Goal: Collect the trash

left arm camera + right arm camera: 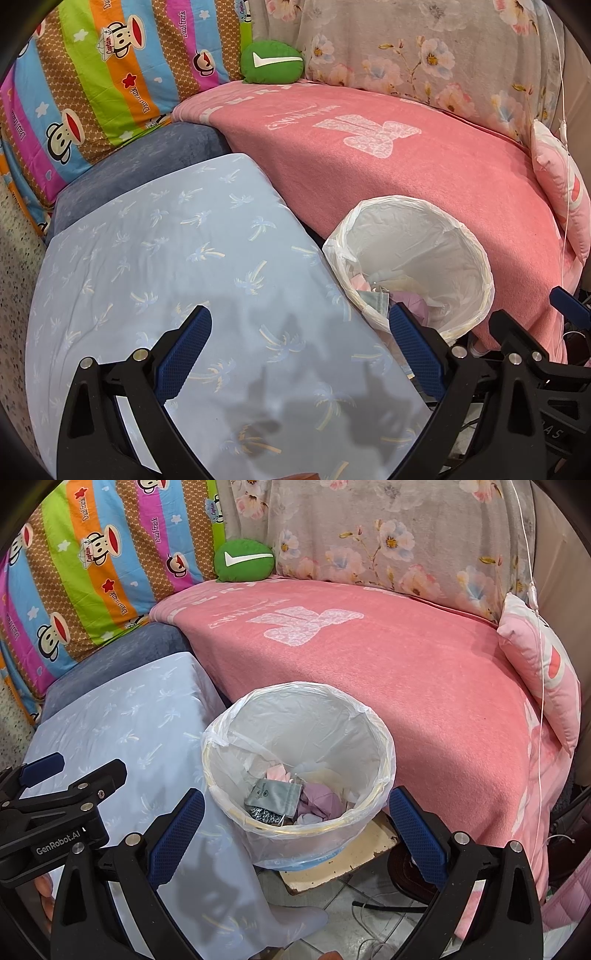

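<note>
Right wrist view first: the right tongs hang spread wide with nothing between the pads, straddling the bin from above. Left tongs are spread and empty too, over the pale blue palm-print cover just beside the bin.

Down in the white liner sits the collected trash: a grey pouch, a lilac wad, pink scraps, low in the bottom. No loose litter shows on the covers, so I'd judge the collecting close to finished.

Now the risks. That bin stands on a chipped board set over the floor tiles, so a knock from either tong finger could tip it or slide it off. The liner rim is loosely folded; a blue pad dropping in could snag the plastic and drag it inward. The two tongs are close, the left one showing at the right camera's edge, and a hasty swing could make them collide.

Beyond, cables trail on the floor. The pink blanket is pressed against the bin's far side. Farther back a green cushion sits by the striped monkey-print bedding, and a thin cord dangles at right, ready to catch a passing arm.
</note>
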The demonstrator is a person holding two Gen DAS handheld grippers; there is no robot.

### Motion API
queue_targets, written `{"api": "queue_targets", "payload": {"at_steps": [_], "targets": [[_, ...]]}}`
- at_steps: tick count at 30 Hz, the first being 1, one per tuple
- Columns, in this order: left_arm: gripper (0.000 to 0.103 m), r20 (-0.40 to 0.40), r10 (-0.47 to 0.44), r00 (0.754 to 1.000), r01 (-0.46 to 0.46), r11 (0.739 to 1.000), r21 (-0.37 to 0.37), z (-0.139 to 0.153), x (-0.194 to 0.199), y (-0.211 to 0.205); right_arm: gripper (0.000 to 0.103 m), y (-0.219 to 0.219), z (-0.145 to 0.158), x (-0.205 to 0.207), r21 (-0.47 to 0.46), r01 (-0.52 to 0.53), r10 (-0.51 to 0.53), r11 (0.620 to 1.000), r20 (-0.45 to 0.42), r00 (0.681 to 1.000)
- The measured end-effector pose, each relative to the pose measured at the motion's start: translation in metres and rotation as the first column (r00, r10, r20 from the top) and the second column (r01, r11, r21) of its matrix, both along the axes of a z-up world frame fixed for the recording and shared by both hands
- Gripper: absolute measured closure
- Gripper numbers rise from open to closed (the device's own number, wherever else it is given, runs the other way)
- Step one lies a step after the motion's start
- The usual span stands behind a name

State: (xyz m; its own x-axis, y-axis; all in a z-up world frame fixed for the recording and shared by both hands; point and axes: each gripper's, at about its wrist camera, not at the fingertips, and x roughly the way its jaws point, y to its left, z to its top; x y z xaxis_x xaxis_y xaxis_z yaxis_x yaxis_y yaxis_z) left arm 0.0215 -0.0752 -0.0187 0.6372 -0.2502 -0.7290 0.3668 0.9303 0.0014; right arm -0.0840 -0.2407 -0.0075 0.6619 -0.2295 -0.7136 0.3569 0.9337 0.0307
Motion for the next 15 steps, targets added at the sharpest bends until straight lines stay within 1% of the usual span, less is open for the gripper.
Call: {"api": "queue_targets", "payload": {"at_steps": [15], "targets": [[0.010,-0.002,0.000,1.000,0.000,1.000,0.004,-0.0028,-0.0020,-0.0006,0.005,0.0010,-0.0004,-0.0008,-0.003,-0.004,0.004,1.000,-0.002,1.000]]}}
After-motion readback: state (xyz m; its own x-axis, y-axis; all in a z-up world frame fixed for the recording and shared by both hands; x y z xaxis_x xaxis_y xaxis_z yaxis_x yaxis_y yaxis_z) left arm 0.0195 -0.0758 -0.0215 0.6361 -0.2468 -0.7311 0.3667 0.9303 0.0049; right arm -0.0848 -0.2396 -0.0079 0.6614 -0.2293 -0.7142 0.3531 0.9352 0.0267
